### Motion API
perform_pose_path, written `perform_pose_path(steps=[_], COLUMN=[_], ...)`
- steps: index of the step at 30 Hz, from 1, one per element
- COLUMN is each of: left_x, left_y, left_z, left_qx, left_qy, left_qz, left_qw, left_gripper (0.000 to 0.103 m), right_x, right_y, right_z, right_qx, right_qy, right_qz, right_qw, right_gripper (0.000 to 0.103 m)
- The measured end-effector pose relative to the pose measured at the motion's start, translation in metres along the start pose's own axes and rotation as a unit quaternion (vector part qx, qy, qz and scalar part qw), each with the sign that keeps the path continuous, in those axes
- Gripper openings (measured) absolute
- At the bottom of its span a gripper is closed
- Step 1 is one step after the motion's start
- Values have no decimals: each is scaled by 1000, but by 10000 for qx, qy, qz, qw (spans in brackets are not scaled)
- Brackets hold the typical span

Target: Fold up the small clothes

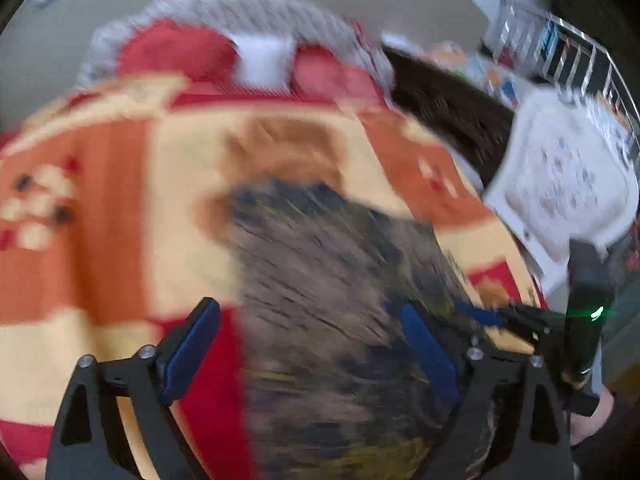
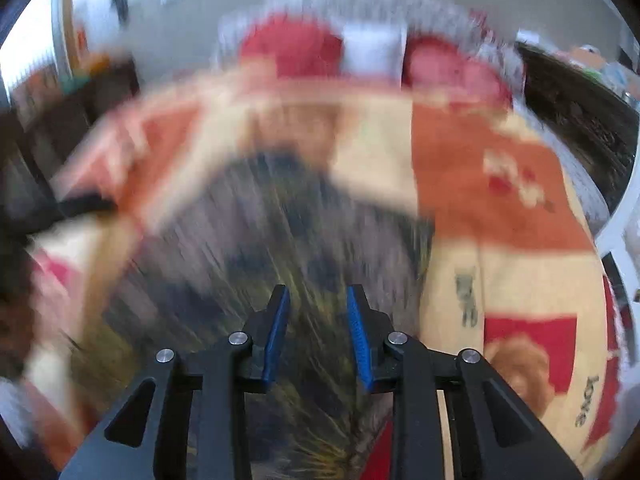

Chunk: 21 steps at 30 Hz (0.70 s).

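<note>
A small dark garment with a grey, black and yellow pattern (image 1: 340, 300) lies on a red, orange and cream blanket (image 1: 100, 220). Both views are motion-blurred. My left gripper (image 1: 308, 328) hangs just above the garment with its blue-padded jaws wide apart and nothing between them. My right gripper (image 2: 318, 312) is over the same garment (image 2: 260, 260), jaws partly apart, with nothing held. The right gripper also shows in the left wrist view (image 1: 492, 316) at the garment's right edge.
The blanket (image 2: 500, 220) covers a bed with red pillows (image 1: 176, 52) and a white pillow (image 1: 264, 60) at the far end. A white patterned item (image 1: 568, 188) lies to the right. Dark floor (image 1: 452, 108) and shelves (image 1: 560, 48) lie beyond.
</note>
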State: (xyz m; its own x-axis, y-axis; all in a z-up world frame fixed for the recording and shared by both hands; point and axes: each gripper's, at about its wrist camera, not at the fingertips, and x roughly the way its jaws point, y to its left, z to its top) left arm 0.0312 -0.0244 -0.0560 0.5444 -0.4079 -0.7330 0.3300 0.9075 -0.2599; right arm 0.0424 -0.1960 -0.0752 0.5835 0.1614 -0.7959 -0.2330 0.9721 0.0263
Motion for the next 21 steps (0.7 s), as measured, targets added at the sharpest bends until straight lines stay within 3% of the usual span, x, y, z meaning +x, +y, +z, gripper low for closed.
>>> perform_pose_path(steps=[2, 3, 8, 11, 13, 16, 18, 21], left_x=[34, 37, 24, -2, -3, 19, 22, 29], left_y=[-5, -2, 19, 52, 72, 96, 92, 75], left_z=[-14, -16, -6, 0, 4, 5, 12, 13], left_qx=[221, 210, -84, -478, -783, -1309, -1192, -1023], left_qy=[487, 415, 705, 383, 328, 609, 569, 881], left_qz=[470, 462, 35, -381, -522, -924, -1083, -1664], left_qw=[9975, 9978, 9975, 9974, 9950, 9852, 9853, 9768], left_gripper=[89, 92, 91, 94, 100, 102, 103, 103], right_x=[-3, -4, -9, -33, -51, -55, -47, -28], right_y=[-14, -19, -22, -49, -74, -108, -116, -112], right_z=[-7, -7, -7, -10, -21, -38, -42, -40], right_qx=[306, 452, 365, 1048, 1669, 2707, 3095, 3192], right_qy=[-206, -191, -191, -270, -499, -593, -639, -587], right_qz=[310, 434, 544, 913, 1045, 1294, 1711, 2234], right_qw=[9988, 9979, 9977, 9899, 9791, 9521, 9332, 9191], right_gripper=[44, 44, 45, 45, 48, 53, 53, 54])
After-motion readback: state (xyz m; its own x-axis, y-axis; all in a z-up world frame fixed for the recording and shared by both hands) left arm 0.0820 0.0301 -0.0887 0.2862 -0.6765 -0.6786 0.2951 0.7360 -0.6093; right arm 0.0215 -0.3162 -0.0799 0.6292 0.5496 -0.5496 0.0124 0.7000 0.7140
